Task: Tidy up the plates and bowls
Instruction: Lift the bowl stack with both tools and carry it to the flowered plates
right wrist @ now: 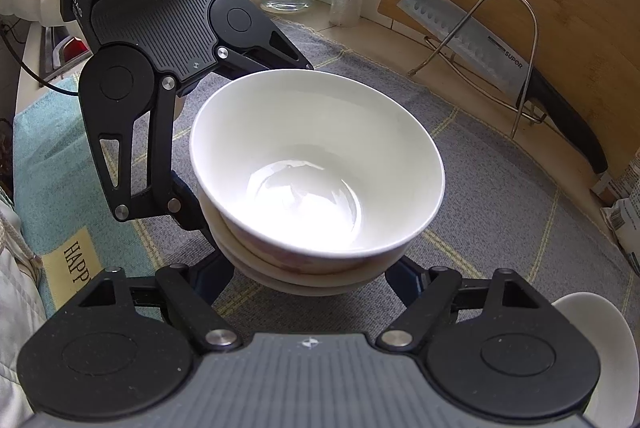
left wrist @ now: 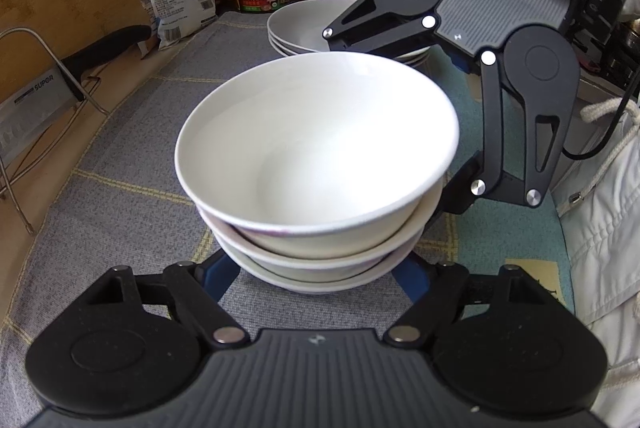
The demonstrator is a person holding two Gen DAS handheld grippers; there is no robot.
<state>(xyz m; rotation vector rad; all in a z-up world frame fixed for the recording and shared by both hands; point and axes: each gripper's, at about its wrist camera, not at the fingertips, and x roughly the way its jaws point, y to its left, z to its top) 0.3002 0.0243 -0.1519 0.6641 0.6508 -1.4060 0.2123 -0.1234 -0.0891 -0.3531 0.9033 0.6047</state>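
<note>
Straddling bowl stack (left wrist: 316, 163) | my left tongs (left wrist: 316, 278), right tongs (right wrist: 310, 278): tips hidden, grip unclear | plates (left wrist: 304, 23) behind | knife (right wrist: 500, 55) beside.

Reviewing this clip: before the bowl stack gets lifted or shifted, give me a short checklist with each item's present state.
1. Bowl stack nested evenly: not ok, the top bowl sits tilted.
2. Left gripper fingers straddle the stack's base: ok.
3. Right gripper fingers straddle the base from the opposite side: ok.
4. Fingers pressing on the stack: cannot tell, contact is hidden under the bowls.
5. Plate stack clear of the bowls: ok.
6. Knife on its wire rack, apart from the bowls: ok.
</note>
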